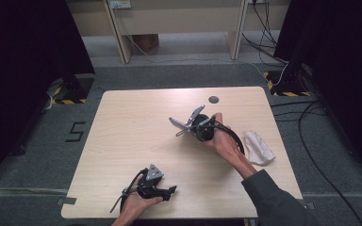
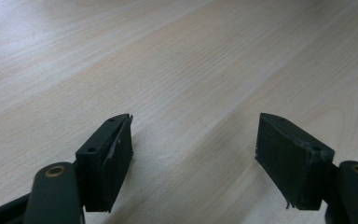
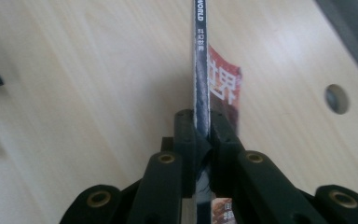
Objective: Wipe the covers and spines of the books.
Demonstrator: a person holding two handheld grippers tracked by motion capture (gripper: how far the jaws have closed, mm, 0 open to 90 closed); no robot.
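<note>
From above, the right gripper (image 1: 185,126) hovers over the table's (image 1: 122,141) middle, a white cloth (image 1: 259,147) by its right edge; the left gripper (image 2: 193,154) gapes over bare wood near the front edge; the right gripper's pads (image 3: 185,135) clamp a thin magazine (image 3: 200,56) edge-on.

Both grippers are black with brass-ringed screw holes; the right gripper (image 1: 202,128) carries a grey three-cornered plate, a black cable trails off, and one arm wears a grey sleeve (image 1: 275,197)
</note>
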